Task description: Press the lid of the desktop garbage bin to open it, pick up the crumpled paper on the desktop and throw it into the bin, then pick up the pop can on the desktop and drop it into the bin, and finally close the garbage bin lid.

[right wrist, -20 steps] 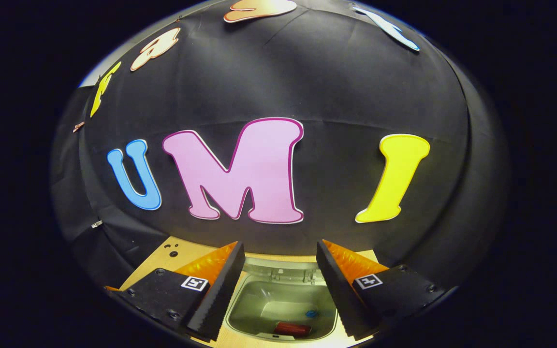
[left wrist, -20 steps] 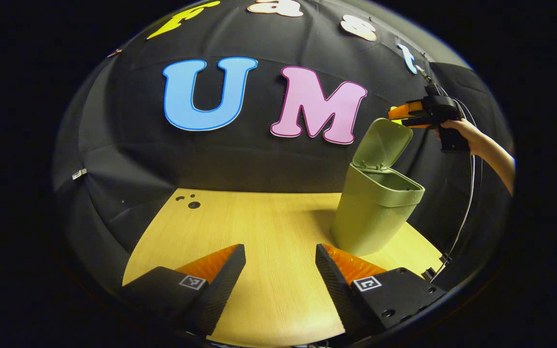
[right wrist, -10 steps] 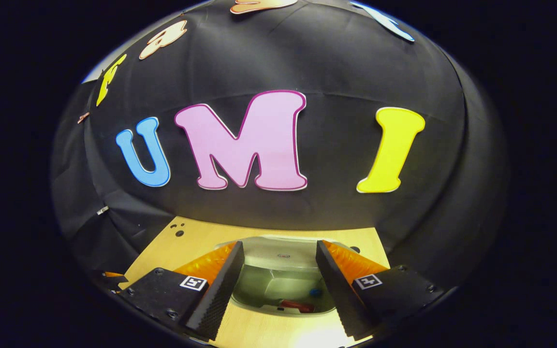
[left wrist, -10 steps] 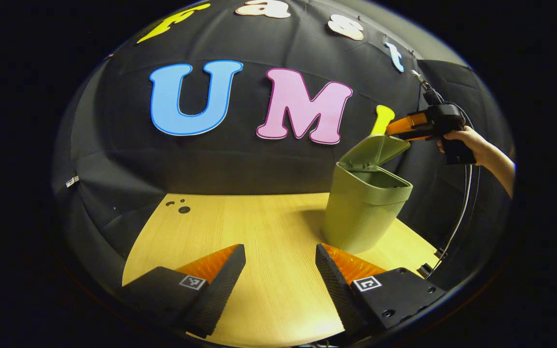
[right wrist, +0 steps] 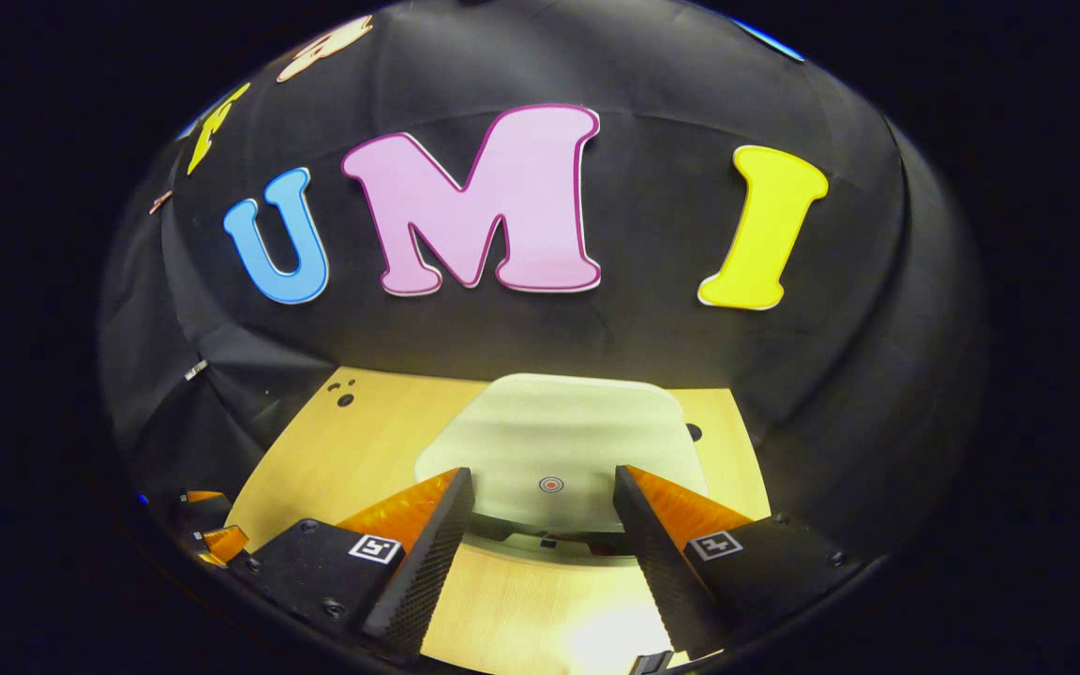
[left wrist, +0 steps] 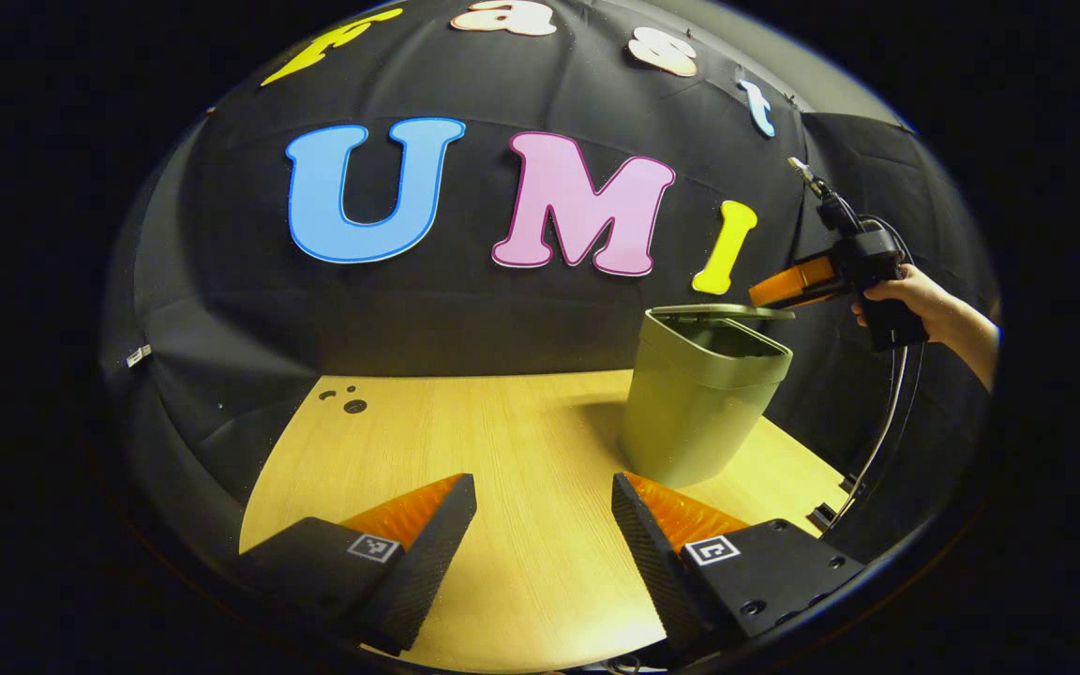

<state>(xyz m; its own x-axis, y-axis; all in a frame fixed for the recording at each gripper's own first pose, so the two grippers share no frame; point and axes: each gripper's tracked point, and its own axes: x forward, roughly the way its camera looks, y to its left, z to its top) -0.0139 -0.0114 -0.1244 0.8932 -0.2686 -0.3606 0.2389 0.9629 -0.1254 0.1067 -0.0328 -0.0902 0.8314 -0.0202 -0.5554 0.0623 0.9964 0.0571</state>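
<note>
The green garbage bin [left wrist: 695, 412] stands on the wooden desktop [left wrist: 521, 450] at the right. Its lid [left wrist: 723, 310] is lowered nearly flat, with a narrow gap left at the front. In the right gripper view the pale lid [right wrist: 563, 445] with a small red dot lies just ahead of my right gripper [right wrist: 540, 506], whose fingers are open and rest at or just above it. From the left gripper view that right gripper [left wrist: 788, 284] sits at the lid's far edge, held by a hand [left wrist: 924, 305]. My left gripper [left wrist: 540, 511] is open over bare desktop, holding nothing.
Small dark holes [left wrist: 345, 401] mark the desktop's far left corner. A cable [left wrist: 887, 422] hangs from the right gripper down past the desktop's right edge. The left gripper [right wrist: 207, 534] peeks in at the lower left of the right gripper view.
The bin lid has swung down from upright to nearly flat as the right gripper came down onto it. The bin's inside is now covered. The left gripper barely moved.
</note>
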